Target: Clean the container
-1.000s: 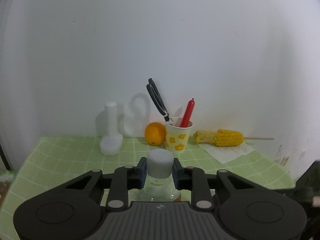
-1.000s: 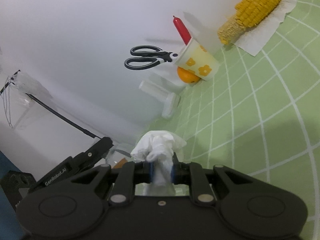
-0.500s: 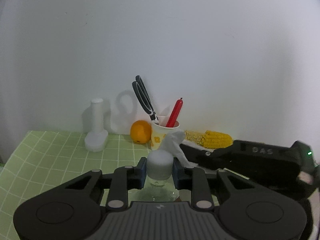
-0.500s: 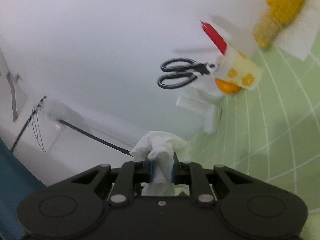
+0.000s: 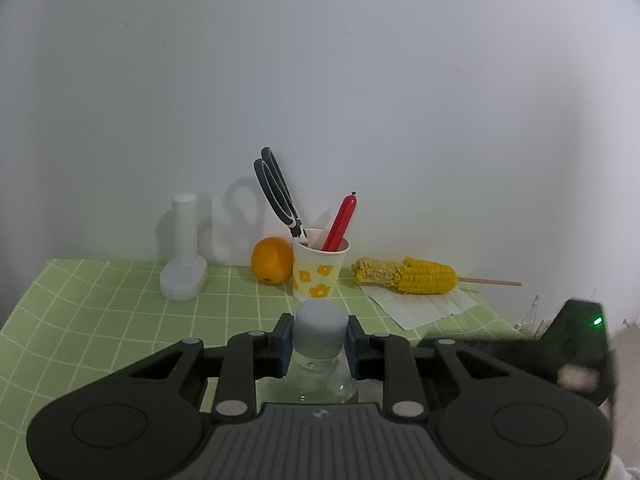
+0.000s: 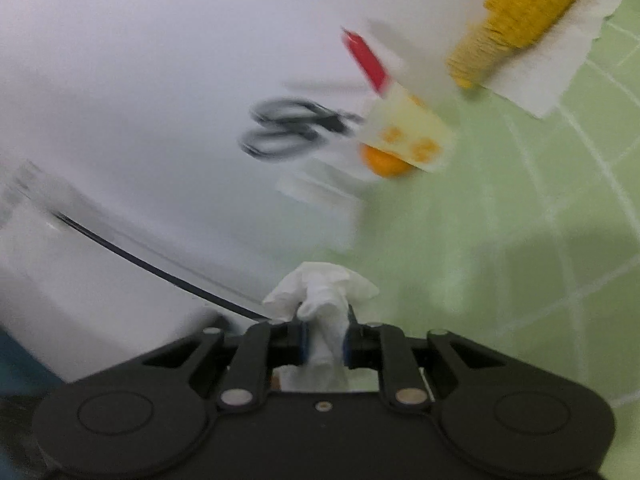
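Clamping the grey cap (image 5: 319, 323) of a clear bottle (image 5: 320, 380), the left gripper (image 5: 319, 334) has its fingers (image 5: 283, 338) pressed in on either side, so the bottle, the container to be cleaned, hangs steady by its neck just above the counter (image 5: 100, 320) where the other hand can reach it. On the right gripper (image 6: 325, 338) the fingers (image 6: 301, 340) are pinched tight on a crumpled white tissue (image 6: 322, 300), with a tuft bunched out ahead of the tips, which I take to be the wiping end.

From the left wrist view the right gripper's dark body shows off to the right, well apart from the bottle, so the tissue is not on it at this moment. My guess is the wipe is either about to begin or between strokes.

Farther back, against the wall, stand a flowered paper cup (image 5: 318, 276) holding scissors (image 5: 276, 196) and a red pen-like thing (image 5: 340, 222), an orange (image 5: 272, 260) just beside the cup, a white bottle-shaped object (image 5: 184, 256), and a half-eaten corn cob (image 5: 404, 275) on a paper napkin (image 5: 424, 308). The right wrist view is blurred.
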Demonstrator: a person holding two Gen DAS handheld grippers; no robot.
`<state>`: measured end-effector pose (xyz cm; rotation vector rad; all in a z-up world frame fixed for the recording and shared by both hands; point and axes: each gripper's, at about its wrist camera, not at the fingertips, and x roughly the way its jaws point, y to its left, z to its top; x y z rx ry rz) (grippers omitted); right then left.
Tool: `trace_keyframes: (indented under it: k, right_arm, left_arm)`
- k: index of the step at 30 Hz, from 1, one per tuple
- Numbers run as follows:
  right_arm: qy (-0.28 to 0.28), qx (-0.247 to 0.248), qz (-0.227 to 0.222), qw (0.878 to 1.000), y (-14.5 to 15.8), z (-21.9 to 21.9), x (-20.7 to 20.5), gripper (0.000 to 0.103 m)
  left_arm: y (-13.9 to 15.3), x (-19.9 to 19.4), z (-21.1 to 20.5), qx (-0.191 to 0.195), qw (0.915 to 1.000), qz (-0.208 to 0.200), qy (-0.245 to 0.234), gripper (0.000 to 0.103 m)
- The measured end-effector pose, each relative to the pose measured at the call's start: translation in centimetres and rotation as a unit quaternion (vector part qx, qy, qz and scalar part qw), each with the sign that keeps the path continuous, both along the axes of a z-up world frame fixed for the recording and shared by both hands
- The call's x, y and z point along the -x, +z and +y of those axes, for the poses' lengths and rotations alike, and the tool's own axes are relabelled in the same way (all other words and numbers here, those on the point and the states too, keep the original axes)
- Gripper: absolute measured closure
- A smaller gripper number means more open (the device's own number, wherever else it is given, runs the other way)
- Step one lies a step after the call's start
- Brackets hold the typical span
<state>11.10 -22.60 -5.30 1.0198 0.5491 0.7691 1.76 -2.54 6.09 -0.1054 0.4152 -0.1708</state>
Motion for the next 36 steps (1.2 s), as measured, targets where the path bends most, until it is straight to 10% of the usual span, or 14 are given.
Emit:
trace_keyframes:
  k: [7, 16, 21, 29, 36]
  right_arm:
    - [0.009, -0.012, 0.01, 1.0, -1.0, -0.1, -0.5, 0.086]
    - [0.001, 0.131, 0.03, 0.991, -1.5, 1.3, -0.8, 0.088]
    - [0.025, 0.021, 0.025, 0.999, -1.0, 0.3, -1.9, 0.088]
    - [0.069, 0.006, -0.012, 0.998, 0.0, 1.1, -3.7, 0.087]
    - [0.041, 0.133, 0.012, 0.99, -0.1, 0.7, -1.6, 0.087]
  left_arm:
    - [0.0, 0.0, -0.1, -0.004, 1.0, 0.001, 0.001, 0.074]
    - [0.0, -0.1, -0.2, -0.005, 1.0, 0.001, 0.002, 0.074]
    - [0.0, -0.2, -0.1, -0.006, 1.0, 0.001, -0.003, 0.074]
    - [0.0, -0.3, -0.2, -0.007, 1.0, 0.001, -0.005, 0.074]
    - [0.0, -0.4, -0.2, -0.003, 1.0, 0.003, -0.003, 0.074]
